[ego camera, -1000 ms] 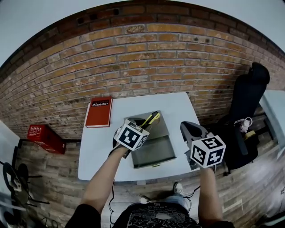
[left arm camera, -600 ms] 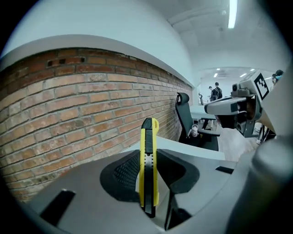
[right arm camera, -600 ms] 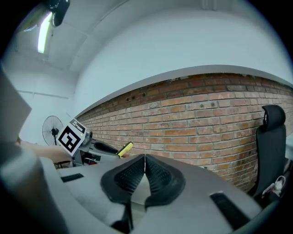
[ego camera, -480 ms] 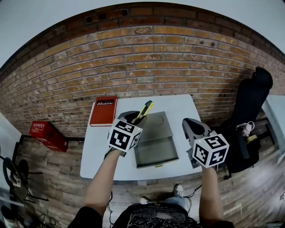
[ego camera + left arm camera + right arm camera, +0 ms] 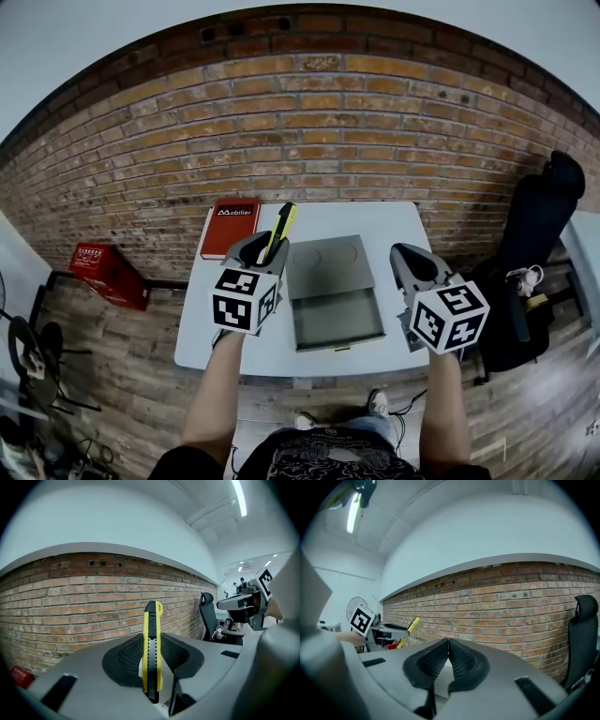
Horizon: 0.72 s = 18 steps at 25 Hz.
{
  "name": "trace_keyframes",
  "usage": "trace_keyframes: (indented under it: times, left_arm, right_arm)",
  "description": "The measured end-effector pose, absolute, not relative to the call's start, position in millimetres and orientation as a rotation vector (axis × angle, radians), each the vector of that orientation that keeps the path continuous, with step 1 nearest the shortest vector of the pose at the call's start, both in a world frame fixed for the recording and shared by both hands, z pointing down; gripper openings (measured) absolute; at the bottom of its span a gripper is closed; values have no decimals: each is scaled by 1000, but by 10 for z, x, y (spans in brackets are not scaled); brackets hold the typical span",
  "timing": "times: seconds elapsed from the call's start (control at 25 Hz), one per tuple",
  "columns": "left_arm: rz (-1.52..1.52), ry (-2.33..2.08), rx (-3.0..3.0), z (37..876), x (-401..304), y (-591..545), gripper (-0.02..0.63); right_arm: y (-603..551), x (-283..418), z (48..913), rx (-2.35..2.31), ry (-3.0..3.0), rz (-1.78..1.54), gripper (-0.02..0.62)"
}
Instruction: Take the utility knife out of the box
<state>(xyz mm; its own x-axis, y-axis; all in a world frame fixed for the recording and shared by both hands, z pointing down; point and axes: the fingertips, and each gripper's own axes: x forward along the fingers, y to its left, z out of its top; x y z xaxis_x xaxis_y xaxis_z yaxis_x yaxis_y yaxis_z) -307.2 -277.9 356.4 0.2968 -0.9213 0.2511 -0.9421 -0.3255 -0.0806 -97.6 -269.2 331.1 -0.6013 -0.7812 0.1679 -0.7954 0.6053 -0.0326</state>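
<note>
Jaws of the left gripper [image 5: 263,246] are squeezed on the utility knife [image 5: 280,225], which is yellow and black. The knife is out of the box [image 5: 337,321]. It is up in the air, just past the box's left side. It sticks up from the gripper and leans a little toward the brick wall [image 5: 309,131] behind the box. In the left gripper view the knife [image 5: 152,648] stands almost straight up, and the dark pads [image 5: 126,660] press on it from both sides.

The grey box sits open on the white table [image 5: 380,220].

To the right of the box, the right gripper [image 5: 409,255] hangs in the air and touches nothing. Its jaws are pressed together, with nothing held between them.

A red book [image 5: 231,228] lies flat on the table, left of the box and closer to the wall. A red crate [image 5: 108,272] is on the wood floor, far to the left of the box. A black chair [image 5: 539,244] stands well off to the box's right.
</note>
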Motion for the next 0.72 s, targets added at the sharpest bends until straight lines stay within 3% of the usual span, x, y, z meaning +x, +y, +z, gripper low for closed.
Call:
trace_keyframes:
  times: [0.72]
  left_arm:
    - [256, -1922, 2326, 3703, -3662, -2301, 129]
  right_arm:
    - [-2638, -1352, 3388, 1278, -2708, 130, 20]
